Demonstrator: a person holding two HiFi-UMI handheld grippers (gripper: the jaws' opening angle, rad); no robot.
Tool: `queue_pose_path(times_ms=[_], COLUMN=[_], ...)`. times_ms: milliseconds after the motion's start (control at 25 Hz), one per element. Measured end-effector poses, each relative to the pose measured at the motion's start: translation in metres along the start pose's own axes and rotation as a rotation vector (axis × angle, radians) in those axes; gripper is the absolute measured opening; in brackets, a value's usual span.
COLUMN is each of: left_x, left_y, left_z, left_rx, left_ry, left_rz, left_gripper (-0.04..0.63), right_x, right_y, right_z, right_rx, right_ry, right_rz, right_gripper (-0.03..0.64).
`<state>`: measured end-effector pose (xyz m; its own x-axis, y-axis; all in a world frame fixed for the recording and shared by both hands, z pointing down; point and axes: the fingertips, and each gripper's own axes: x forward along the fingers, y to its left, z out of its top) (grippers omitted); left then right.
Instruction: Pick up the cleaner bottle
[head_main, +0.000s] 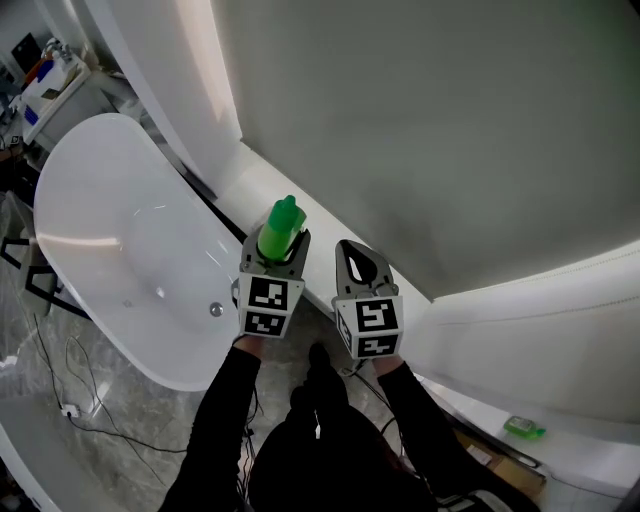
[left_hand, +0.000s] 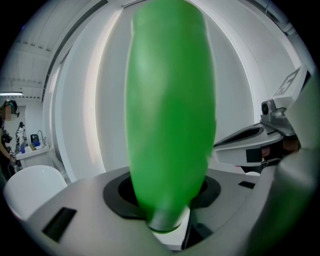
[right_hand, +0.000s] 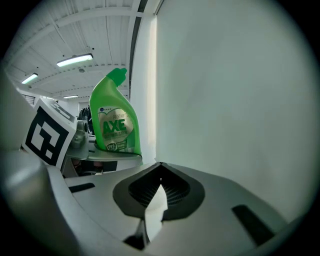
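Grey marble floor (head_main: 130, 480) bears 1 white bathtub (head_main: 90, 180)

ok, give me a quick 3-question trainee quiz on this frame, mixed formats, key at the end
1. Multiple choice: which side holds the green cleaner bottle? A) left B) right C) neither
2. True or false: the right gripper has its jaws together with nothing between them.
3. Fill in: in the head view, the large white fixture to the lower left of both grippers is a ____.

Key
1. A. The left gripper is closed on the bottle's body, cap pointing up.
2. True.
3. bathtub
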<state>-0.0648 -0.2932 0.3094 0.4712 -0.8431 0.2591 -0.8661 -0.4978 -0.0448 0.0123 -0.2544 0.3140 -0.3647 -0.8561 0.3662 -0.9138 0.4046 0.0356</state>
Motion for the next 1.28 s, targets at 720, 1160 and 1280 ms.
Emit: queue_pose_path(times_ms=[720, 1160, 1280], left_x=[-0.023, -0.034, -0.038], left_y=[0.002, 0.006, 0.009], left_z=[0.055, 0.079, 0.082], left_rx=[-0.033, -0.026, -0.02], left_ry=[-0.028, -0.046, -0.05], left_rz=[-0.009, 0.013, 0.02], left_gripper=[0.199, 0.198, 0.198], right_x=[-0.022, -0.034, -0.035], right_y=[0.012, 0.009, 0.009], right_z=[0.063, 0.088, 0.095], right_rx=[-0.061, -0.064, -0.068], right_ry=[-0.078, -0.105, -0.121], right_rz=[0.029, 0.04, 0.041], right_gripper=[0.002, 0.002, 0.002])
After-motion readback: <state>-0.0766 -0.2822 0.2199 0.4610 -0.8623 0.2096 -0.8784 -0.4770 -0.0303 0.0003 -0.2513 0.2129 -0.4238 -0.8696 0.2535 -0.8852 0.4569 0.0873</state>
